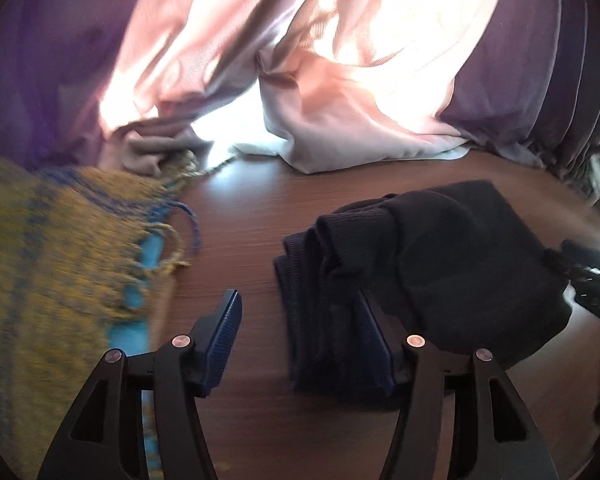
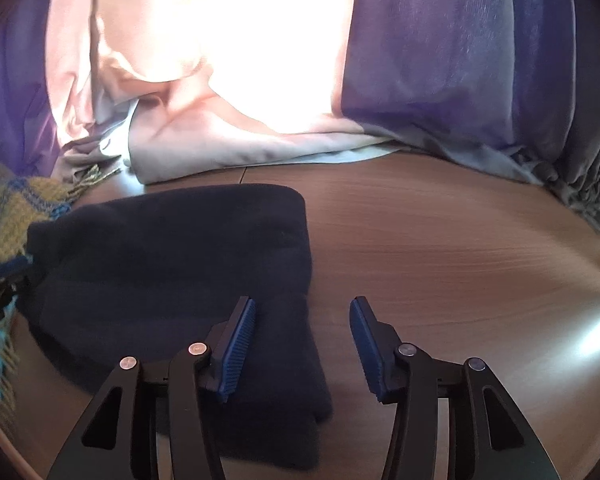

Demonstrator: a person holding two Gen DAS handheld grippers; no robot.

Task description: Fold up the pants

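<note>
Yellow blanket (image 1: 60,264) smeared by blur, cut off at left edge; pants (image 1: 440,264) partly hidden behind right finger.

both wrist views close, angled down, sharing pants (image 1: 440,264)

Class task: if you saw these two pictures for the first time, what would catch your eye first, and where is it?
The sunlit pink curtain glows at the back, with darker purple curtain beside it. On the brown wooden table lies a folded dark navy pair of pants. A fringed yellow and blue woven blanket lies at the left in the left wrist view.
</note>
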